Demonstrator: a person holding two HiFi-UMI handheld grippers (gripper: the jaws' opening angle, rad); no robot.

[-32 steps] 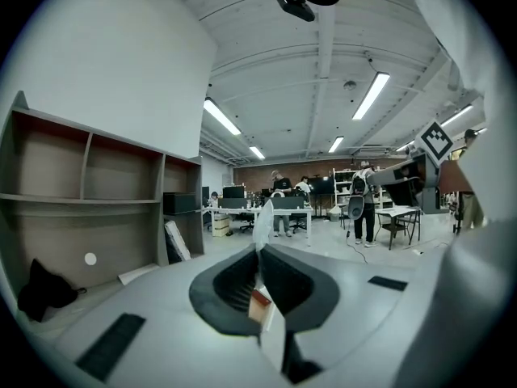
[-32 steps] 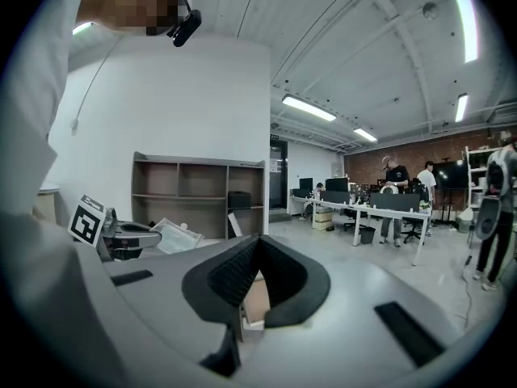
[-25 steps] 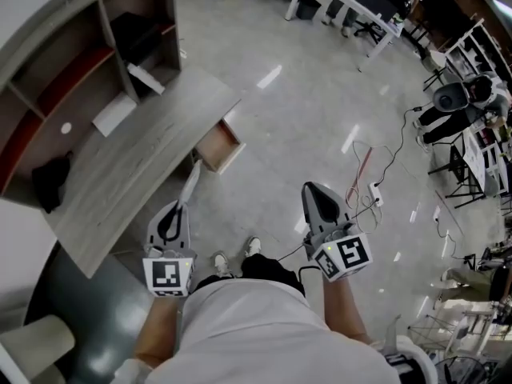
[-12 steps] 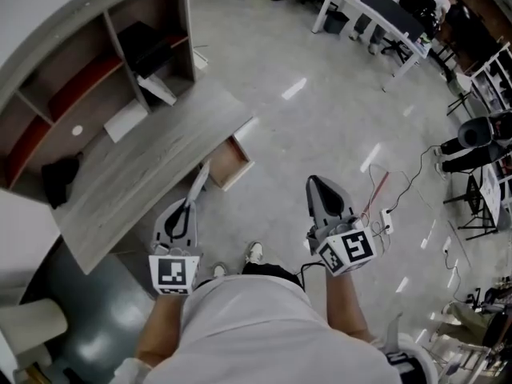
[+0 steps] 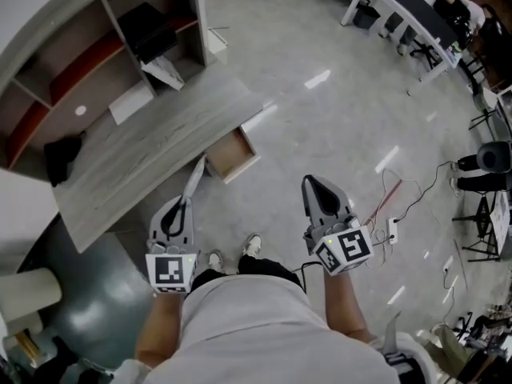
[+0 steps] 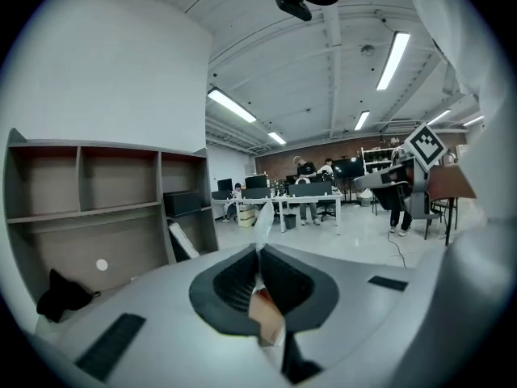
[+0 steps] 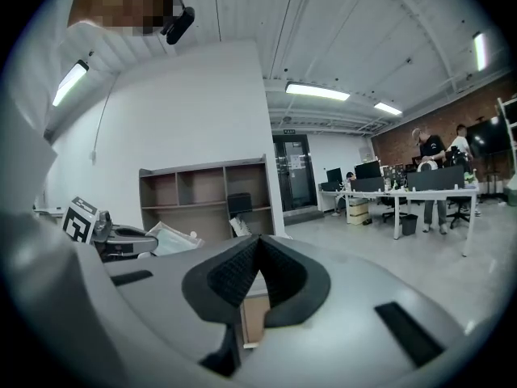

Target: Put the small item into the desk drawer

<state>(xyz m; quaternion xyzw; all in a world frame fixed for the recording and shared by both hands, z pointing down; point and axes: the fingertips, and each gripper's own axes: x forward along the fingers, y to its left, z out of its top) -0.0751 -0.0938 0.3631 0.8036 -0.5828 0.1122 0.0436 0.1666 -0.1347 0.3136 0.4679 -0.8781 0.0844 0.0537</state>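
Left gripper view shows the small item, a thin pale strip (what exactly, I cannot tell), pinched at its near end by the left gripper, whose jaws are closed on it. Held by the tail, its long axis runs straight out ahead of the jaws. The free end is near the open desk drawer, probably so it goes in tip first. The right gripper hangs alongside, jaws together on nothing, well apart from the desk.
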